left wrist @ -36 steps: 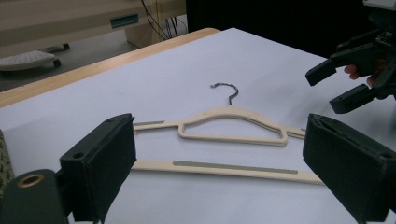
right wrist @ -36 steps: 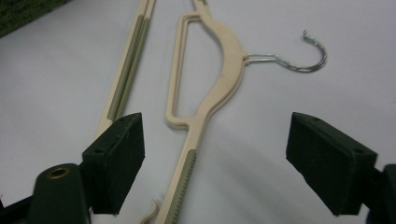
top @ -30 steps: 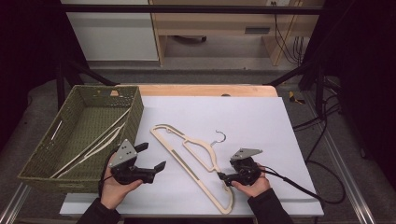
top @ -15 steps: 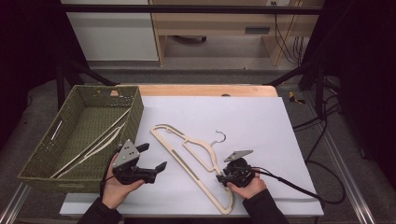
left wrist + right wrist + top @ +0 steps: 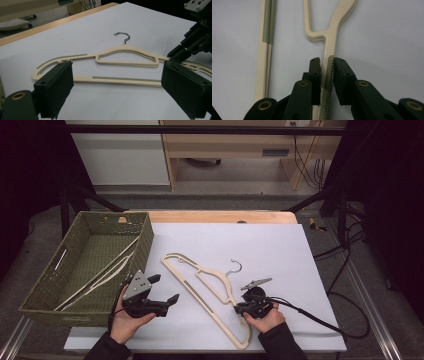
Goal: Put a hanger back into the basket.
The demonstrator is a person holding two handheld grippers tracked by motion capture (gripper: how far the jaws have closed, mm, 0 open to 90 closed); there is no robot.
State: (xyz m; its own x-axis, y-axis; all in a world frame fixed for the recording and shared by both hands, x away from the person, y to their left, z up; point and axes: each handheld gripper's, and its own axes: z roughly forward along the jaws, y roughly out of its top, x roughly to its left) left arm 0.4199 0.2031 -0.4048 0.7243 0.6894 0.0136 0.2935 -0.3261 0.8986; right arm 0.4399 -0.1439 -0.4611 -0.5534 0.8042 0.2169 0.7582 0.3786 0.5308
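Right gripper point(image 5: 327, 62) closing on the hanger's arm

Its jaws have just been closing and now pinch the right arm of the cream hanger point(image 5: 210, 287) between the pads. The hanger lies flat on the white table point(image 5: 280, 250), its long axis running diagonally away toward the green basket point(image 5: 142, 237). The left gripper point(image 5: 165, 290) waits beside it with jaws wide apart, holding nothing, nearer to the basket.

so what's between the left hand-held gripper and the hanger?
High view: just bare white tabletop between the left hand-held gripper and the hanger.
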